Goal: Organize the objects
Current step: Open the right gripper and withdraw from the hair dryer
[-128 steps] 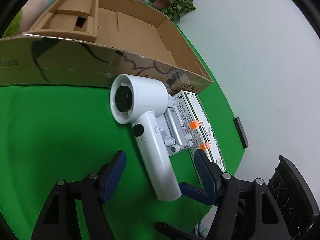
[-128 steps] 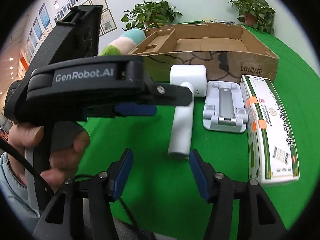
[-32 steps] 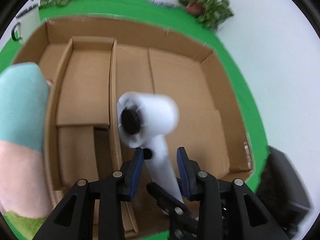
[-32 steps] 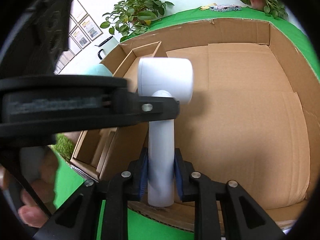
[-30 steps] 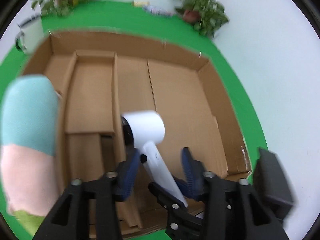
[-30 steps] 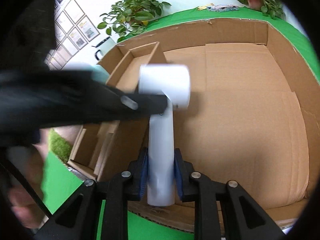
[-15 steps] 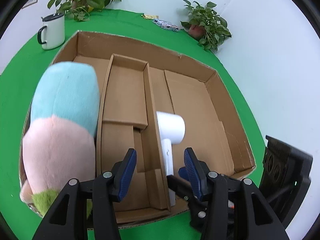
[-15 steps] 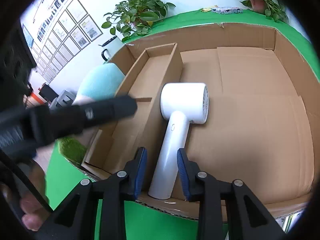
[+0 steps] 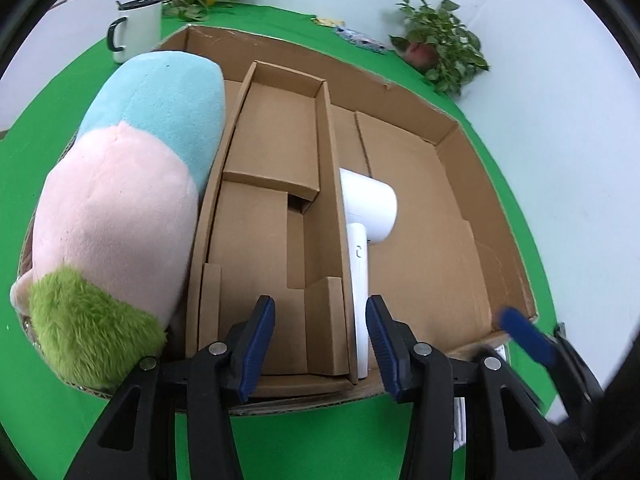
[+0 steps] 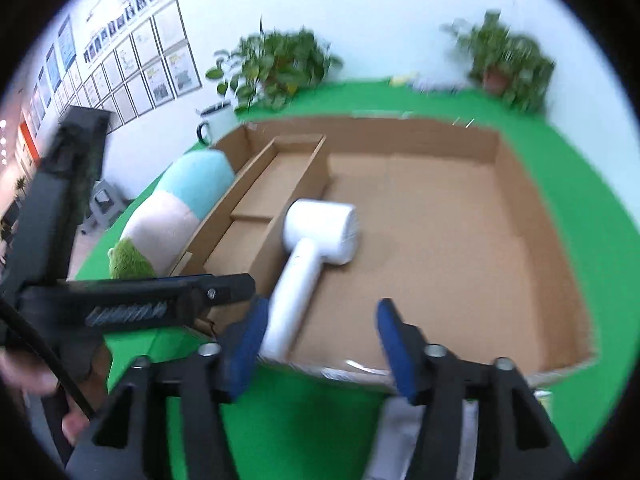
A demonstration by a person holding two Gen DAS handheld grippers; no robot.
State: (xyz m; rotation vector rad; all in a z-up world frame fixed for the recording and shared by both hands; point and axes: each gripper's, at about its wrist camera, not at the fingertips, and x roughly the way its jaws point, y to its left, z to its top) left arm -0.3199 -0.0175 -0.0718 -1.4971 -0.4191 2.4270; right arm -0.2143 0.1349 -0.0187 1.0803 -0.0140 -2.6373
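Observation:
A white hair dryer (image 9: 366,216) lies flat in the big compartment of the open cardboard box (image 9: 452,136), its handle along the inner divider. My left gripper (image 9: 320,342) hovers open over the box's near wall, with nothing between its fingers. In the right wrist view the hair dryer (image 10: 316,236) rests on the box floor (image 10: 440,240). My right gripper (image 10: 318,334) is above the near edge with its jaws opening. The handle's end sits beside the left pad (image 10: 248,332) and is not gripped. The left gripper's body (image 10: 132,308) crosses that view's left side.
A pastel plush toy (image 9: 120,208) lies along the box's left side. A white mug (image 9: 136,32) and potted plants (image 9: 440,52) stand behind the box on the green table. The divider forms narrow cardboard compartments (image 9: 276,168). A pale package (image 10: 404,436) shows below my right gripper.
The hair dryer, lifted from the table into the box, has been let go by both grippers and lies on the box floor. Both grippers have drawn back toward the near edge.

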